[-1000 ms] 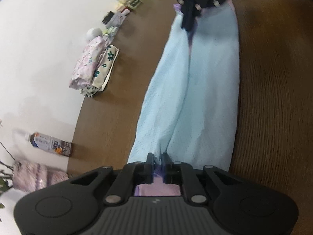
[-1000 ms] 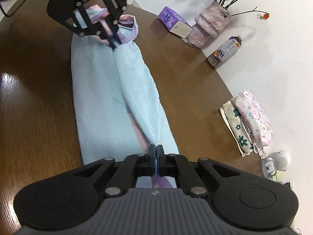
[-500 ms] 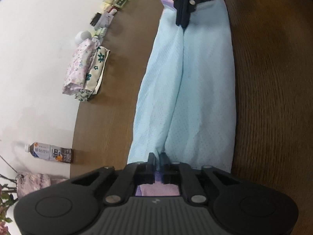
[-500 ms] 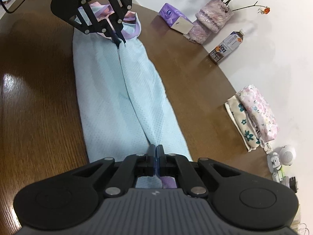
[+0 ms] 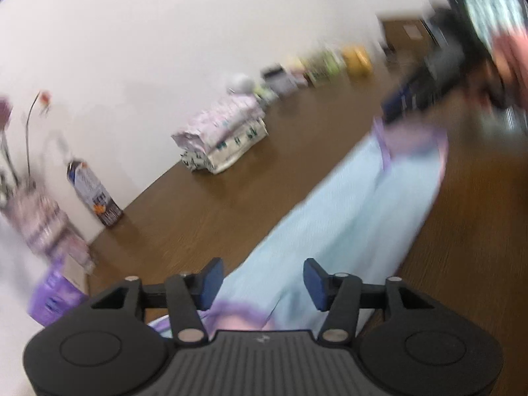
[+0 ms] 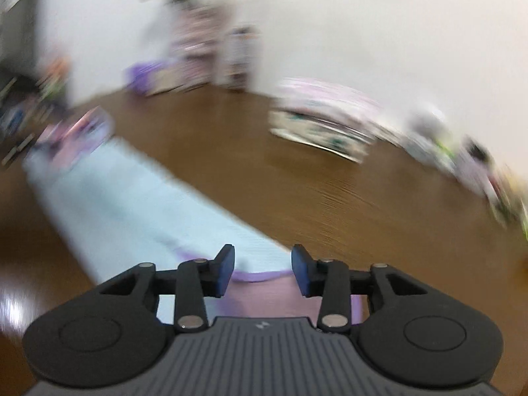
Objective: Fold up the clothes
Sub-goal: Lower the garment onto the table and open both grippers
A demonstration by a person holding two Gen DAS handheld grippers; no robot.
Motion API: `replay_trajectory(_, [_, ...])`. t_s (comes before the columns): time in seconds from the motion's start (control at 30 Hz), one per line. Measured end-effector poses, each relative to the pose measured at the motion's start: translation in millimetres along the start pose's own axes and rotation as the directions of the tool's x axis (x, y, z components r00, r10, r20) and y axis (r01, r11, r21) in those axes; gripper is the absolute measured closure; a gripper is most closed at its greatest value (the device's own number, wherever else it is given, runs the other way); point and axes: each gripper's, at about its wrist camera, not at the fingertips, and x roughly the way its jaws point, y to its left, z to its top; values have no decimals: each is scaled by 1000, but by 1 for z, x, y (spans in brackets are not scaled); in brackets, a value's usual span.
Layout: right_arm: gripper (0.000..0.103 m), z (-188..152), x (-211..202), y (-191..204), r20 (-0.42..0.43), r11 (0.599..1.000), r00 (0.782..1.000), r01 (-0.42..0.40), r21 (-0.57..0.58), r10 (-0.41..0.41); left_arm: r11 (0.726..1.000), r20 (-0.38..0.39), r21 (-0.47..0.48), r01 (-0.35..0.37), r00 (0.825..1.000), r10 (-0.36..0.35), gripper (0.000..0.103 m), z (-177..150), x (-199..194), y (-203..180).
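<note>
Brown wood-grain table [image 5: 231, 198] runs up to a white wall, and along that wall I can make out a stack of folded floral cloths [image 5: 224, 135], a drink bottle [image 5: 94, 194], a vase [image 5: 39, 227] and a purple box [image 5: 52, 300], all smeared by motion blur.

My task's thing, the light blue garment [image 5: 346, 217], lies flat on the table as a long narrow strip, its 2 long sides folded in toward the middle, with lilac trim showing at both short ends. My left gripper [image 5: 260, 280] sits over 1 end with its fingers spread wide and nothing between them. My right gripper [image 6: 262, 270] hovers over the opposite end, fingers likewise apart and empty, the lilac hem just below them.

As I judge it, the lengthwise fold is down and the strip looks tidy enough. What is left is shortening it end to end, then probably setting it with the folded stack by the wall. I cannot tell from these blurred views whether the edges lie perfectly square.

Against the frames from 1.0 s and 0.5 s ago, the change is plain: both grippers were then pinching the cloth at its 2 ends, pressed together on the fabric; now both have let go. Both cameras have also swung upward, so the wall fills far more of each view, and everything streaks.
</note>
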Motion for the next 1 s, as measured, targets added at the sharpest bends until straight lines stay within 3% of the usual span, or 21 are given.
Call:
replay_trajectory(0.1, [65, -2, 6, -23, -3, 982, 999, 41, 182, -41, 992, -30, -113, -54, 998, 51, 50, 4, 27, -4])
replay_trajectory(0.23, [65, -6, 13, -50, -14, 915, 996, 84, 394, -86, 974, -76, -217, -64, 996, 49, 52, -3, 48, -7])
replay_trajectory(0.33, [70, -13, 15, -54, -3, 898, 997, 69, 435, -75, 964, -101, -258, -63, 994, 38, 52, -10, 57, -11])
replay_trajectory(0.37, [87, -15, 16, -55, 1, 891, 997, 63, 449, -71, 962, -106, -264, -69, 993, 42, 52, -13, 58, -13])
replay_trajectory(0.43, [100, -20, 17, -58, 8, 878, 998, 53, 476, -64, 955, -108, -289, -73, 993, 44, 52, -16, 59, -11])
replay_trajectory(0.73, [101, -38, 24, -70, 45, 819, 998, 6, 574, -39, 930, -90, -356, -93, 994, 65, 50, -25, 56, -9])
replay_trajectory(0.8, [98, -39, 22, -71, 51, 814, 998, 0, 580, -37, 922, -86, -360, -139, 990, 116, 50, -23, 53, -12])
replay_trajectory(0.83, [91, -40, 19, -71, 58, 810, 997, 3, 587, -45, 918, -74, -361, -165, 986, 148, 50, -21, 50, -15])
replay_trajectory(0.87, [73, -40, 14, -70, 65, 809, 996, 14, 587, -64, 914, -57, -362, -181, 983, 172, 50, -19, 46, -18])
replay_trajectory(0.93, [57, -37, 1, -63, 89, 824, 988, 53, 564, -124, 908, -28, -379, -180, 983, 183, 50, -15, 40, -22])
replay_trajectory(1.0, [57, -32, -11, -49, 128, 848, 979, 70, 525, -160, 901, -19, -399, -171, 984, 179, 50, -12, 39, -25])
